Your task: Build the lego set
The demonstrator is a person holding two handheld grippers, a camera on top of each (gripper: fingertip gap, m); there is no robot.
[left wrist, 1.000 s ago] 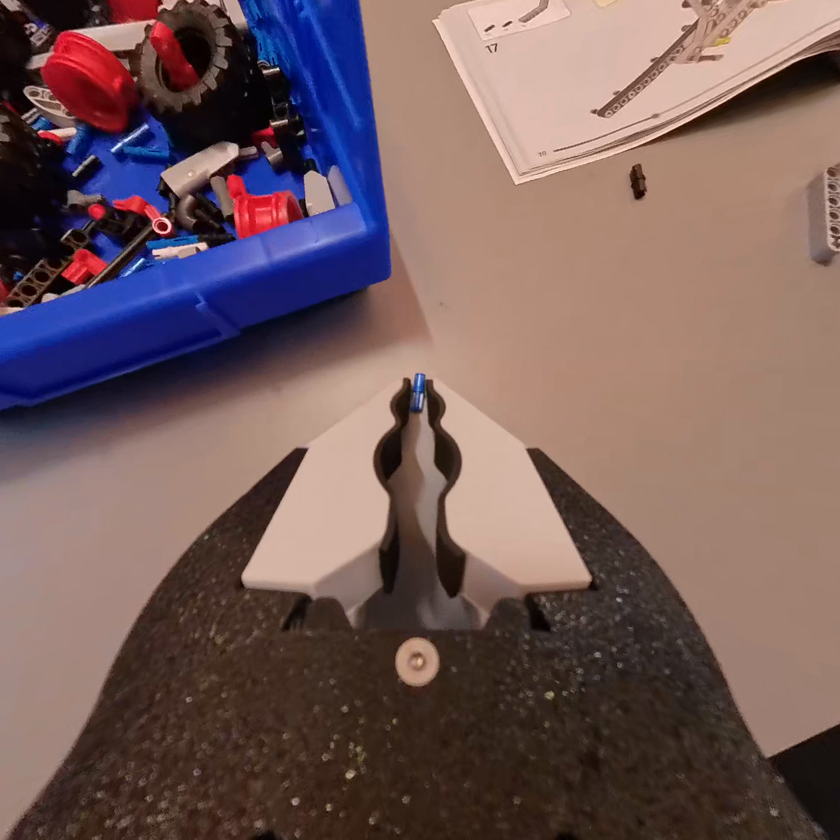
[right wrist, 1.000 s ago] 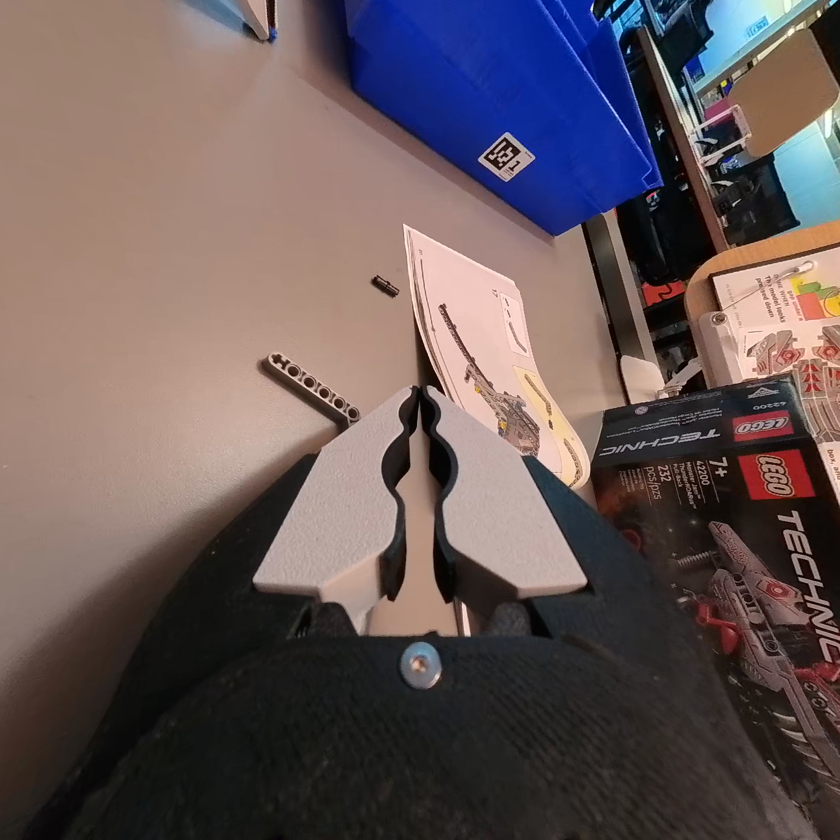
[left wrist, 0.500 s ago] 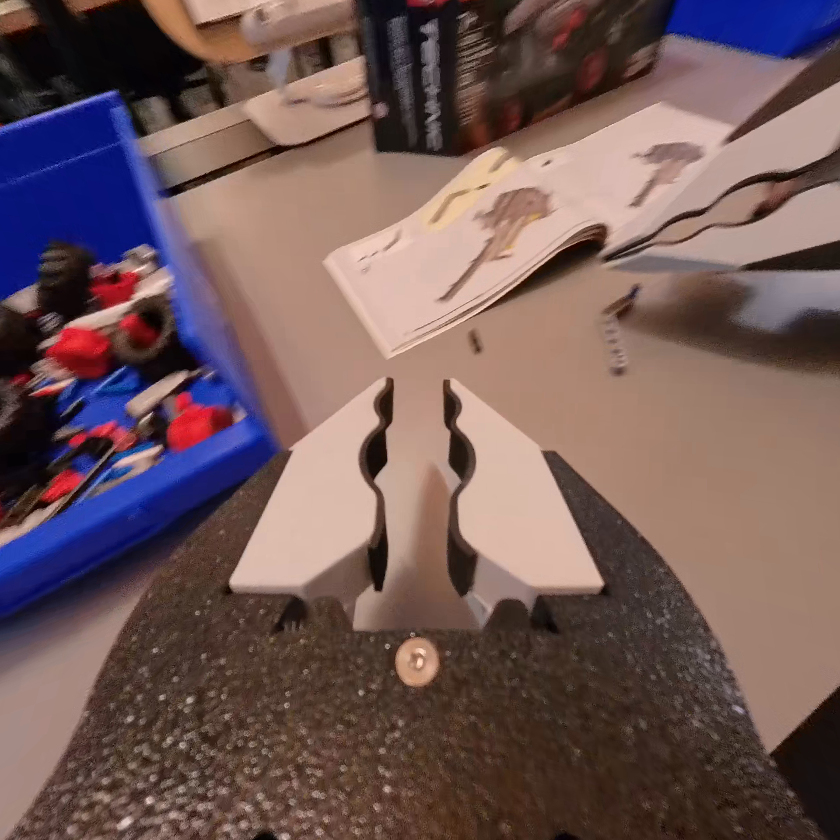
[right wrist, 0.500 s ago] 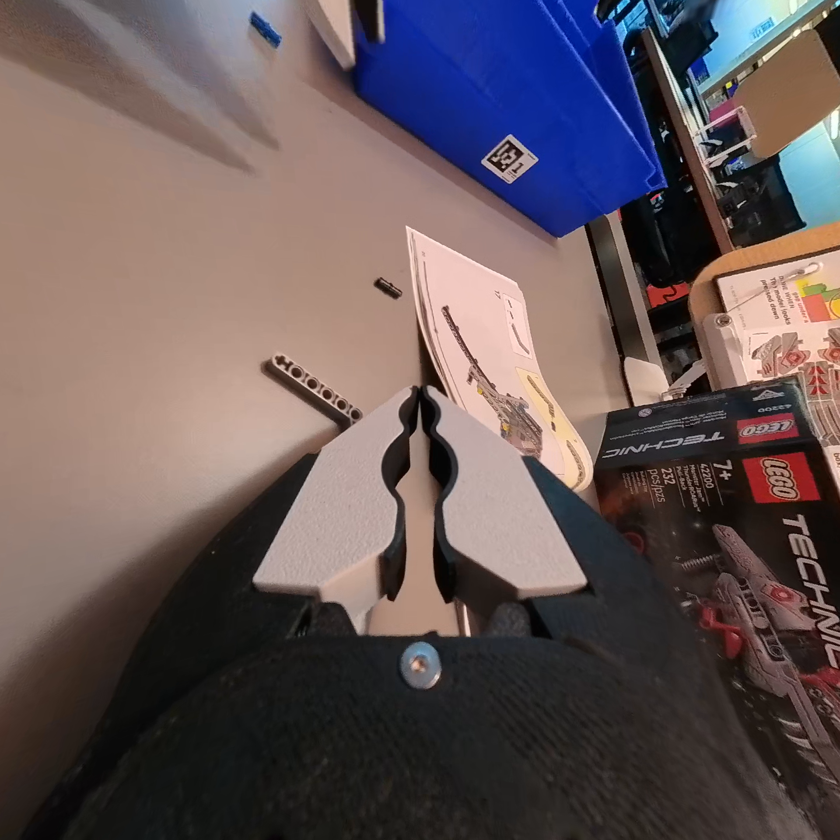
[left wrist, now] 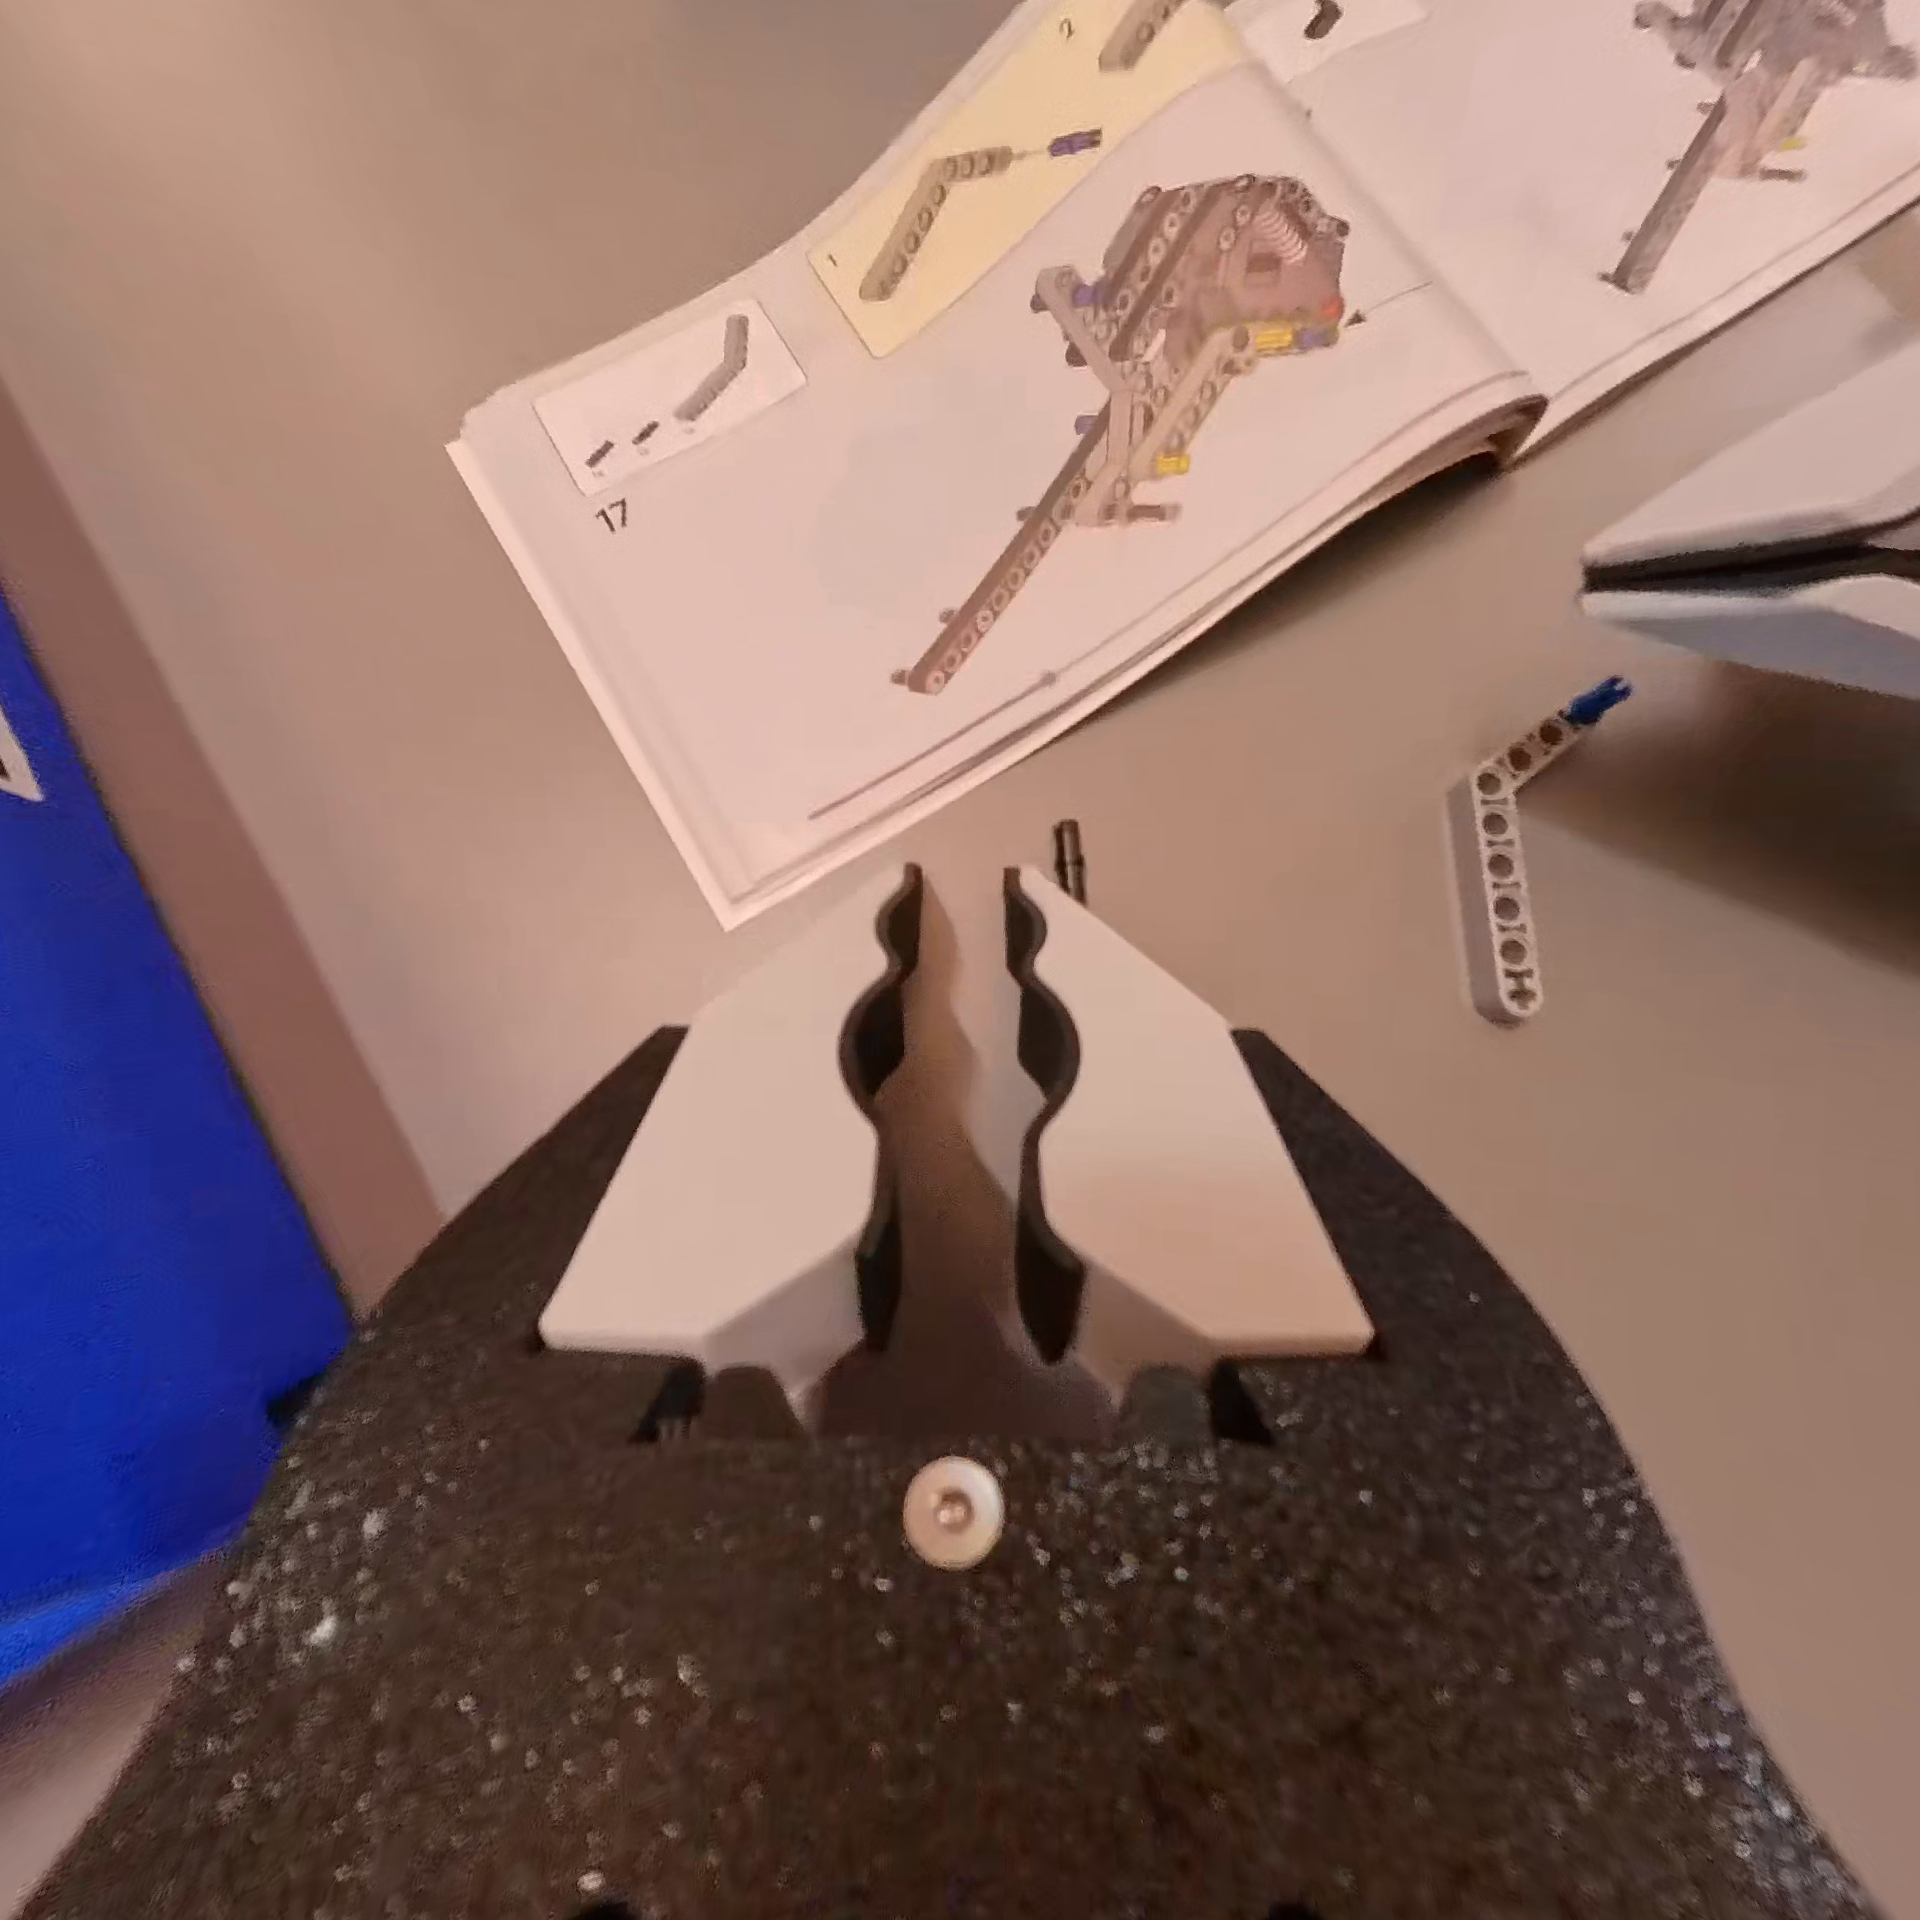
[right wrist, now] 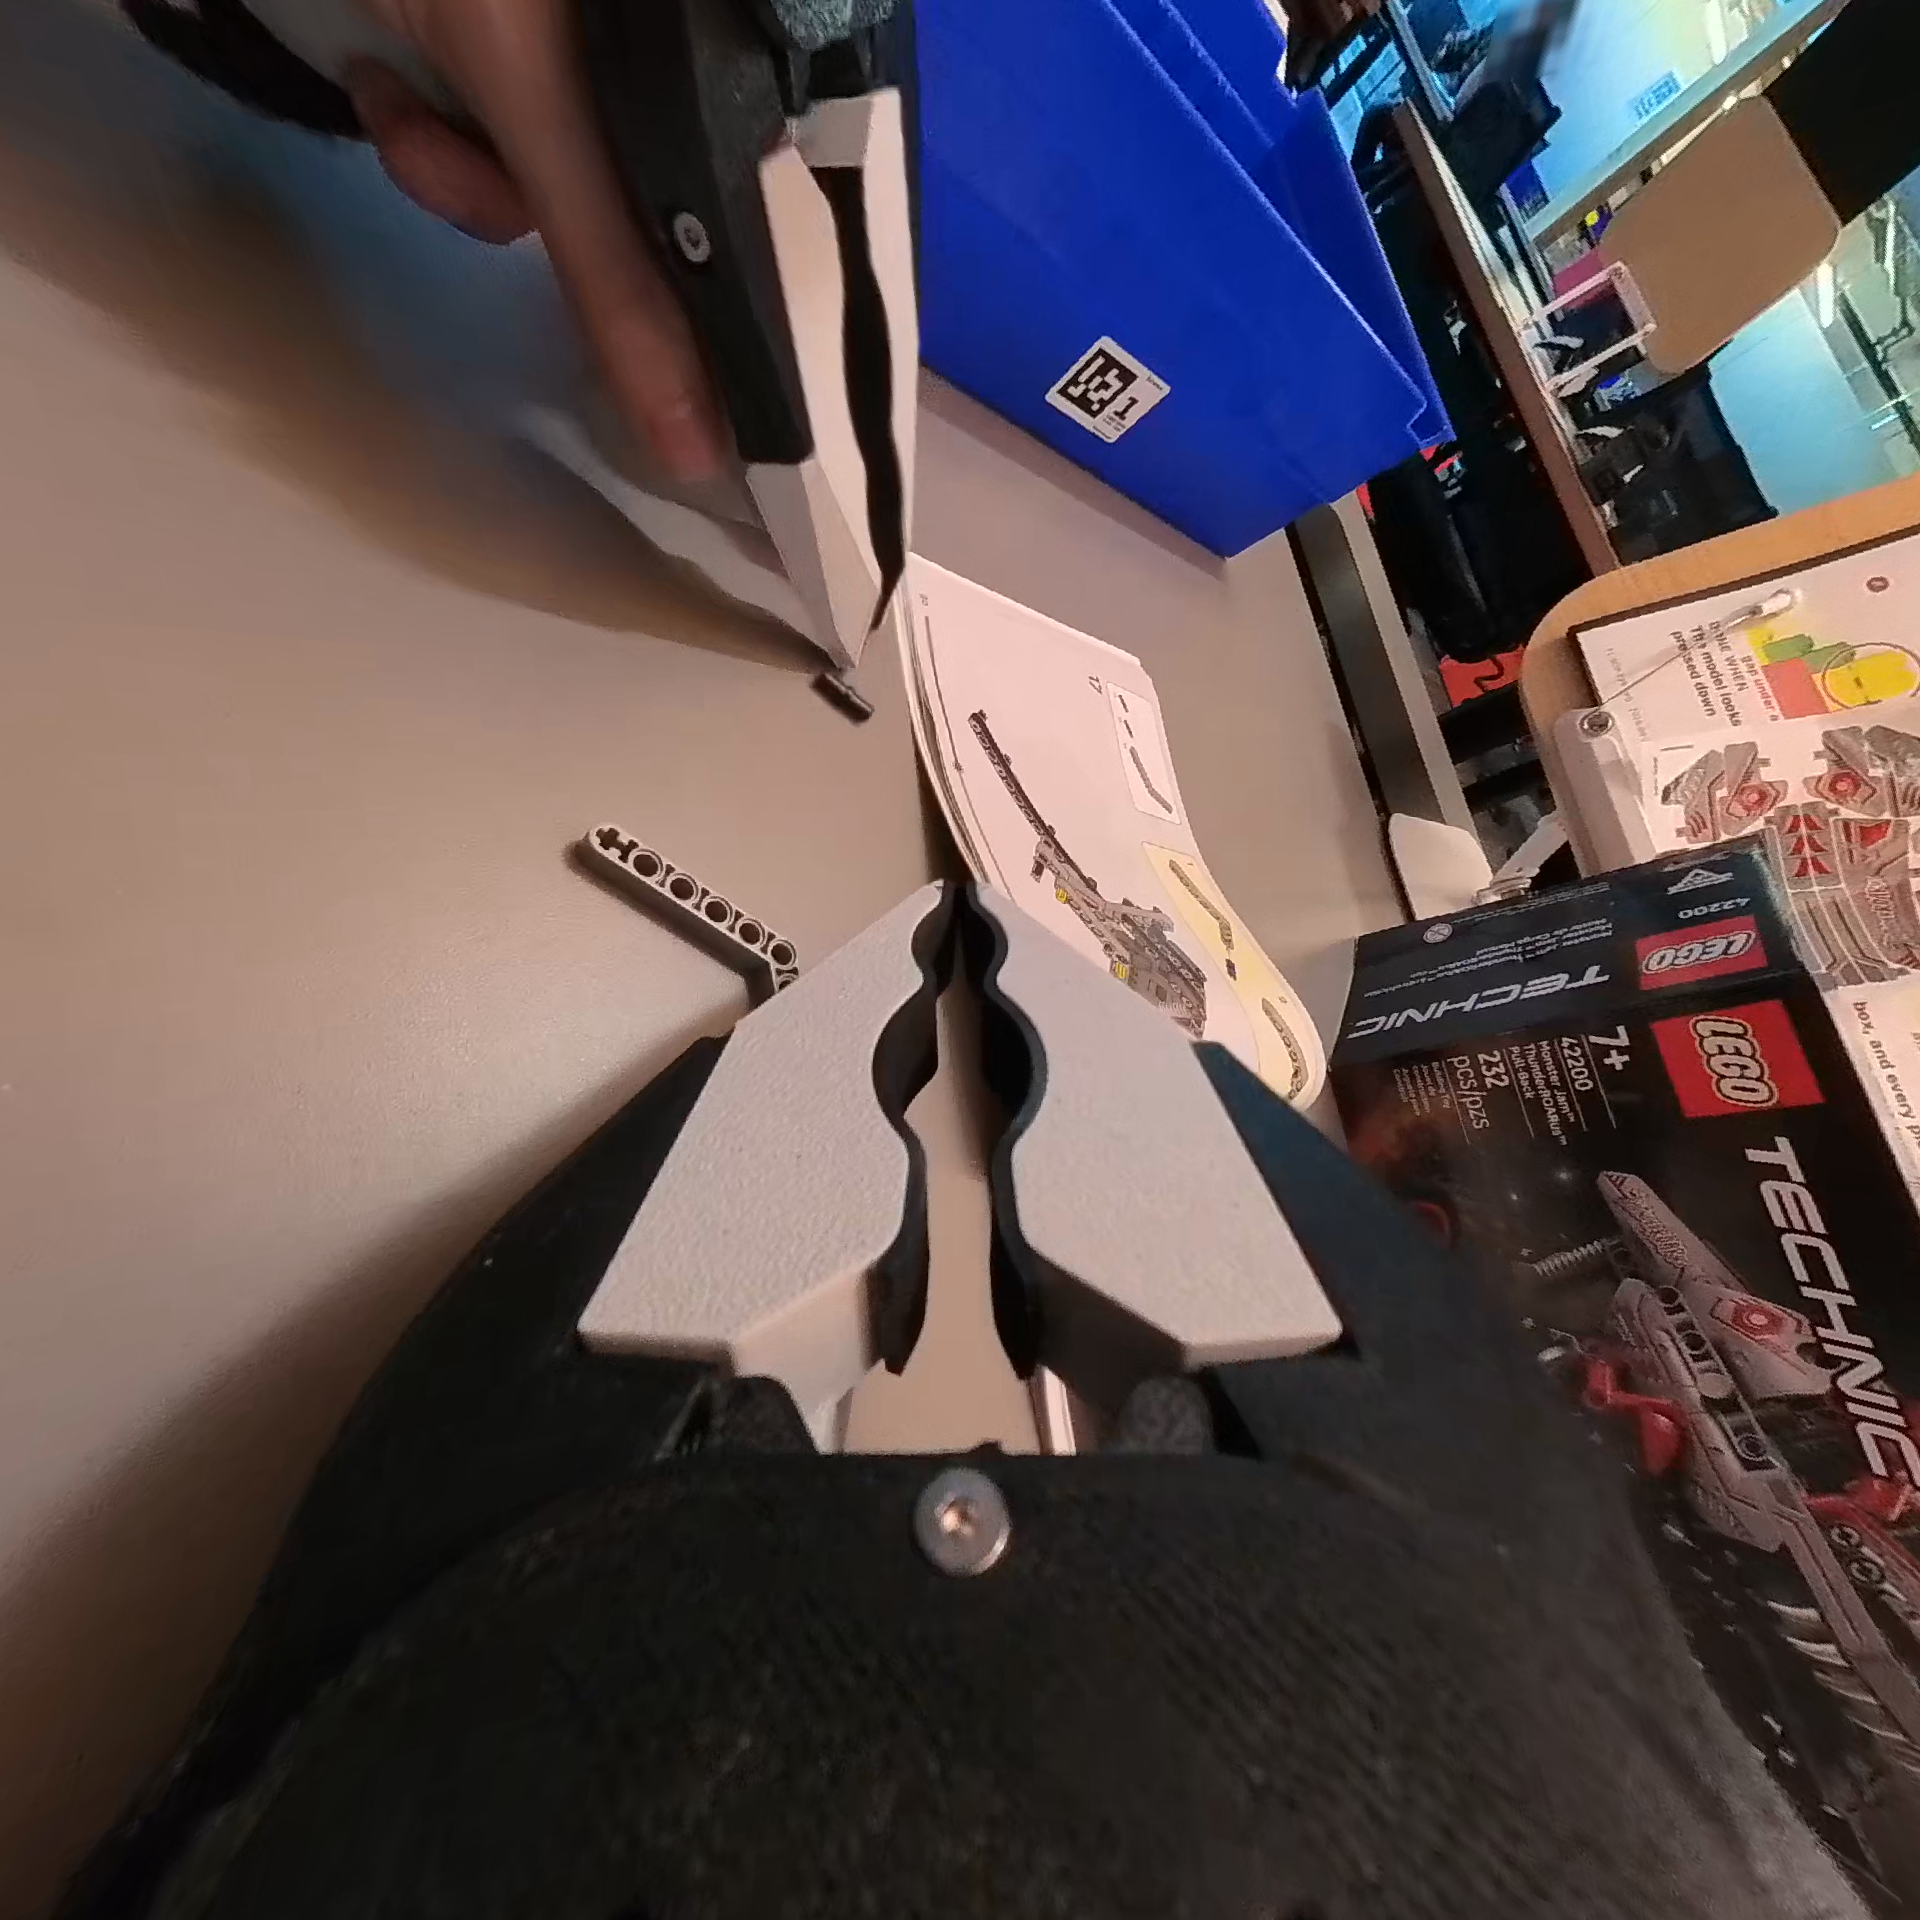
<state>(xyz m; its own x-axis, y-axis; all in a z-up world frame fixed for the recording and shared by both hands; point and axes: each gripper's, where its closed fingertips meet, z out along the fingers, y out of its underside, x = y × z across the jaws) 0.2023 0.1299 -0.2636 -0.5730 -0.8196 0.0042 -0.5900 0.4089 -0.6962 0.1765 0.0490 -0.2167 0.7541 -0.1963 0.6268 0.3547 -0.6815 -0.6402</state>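
My left gripper [left wrist: 961, 883] is open and empty, low over the grey table. A small black pin [left wrist: 1070, 847] lies just past its right fingertip. In the right wrist view the left gripper [right wrist: 847, 649] points down at the same black pin [right wrist: 842, 694], with a hand holding it. A grey bent beam [left wrist: 1501, 873] lies to the right, with a blue pin [left wrist: 1595, 707] at its far end; I cannot tell if the pin is inserted. My right gripper [right wrist: 961, 899] is shut and empty, right next to the beam [right wrist: 686, 904]. It also shows in the left wrist view [left wrist: 1766, 582].
An open instruction booklet [left wrist: 935, 468] lies just beyond the black pin and also shows in the right wrist view [right wrist: 1039, 779]. A blue bin [left wrist: 104, 1039] stands at the left and also shows farther back [right wrist: 1143, 260]. The set's box [right wrist: 1662, 1143] stands at the right. There is about 10 cm between the tips of the two grippers.
My left gripper has opened and let go of the blue pin. It has swung away from the blue bin to the black pin by the booklet. The right gripper has hardly moved.
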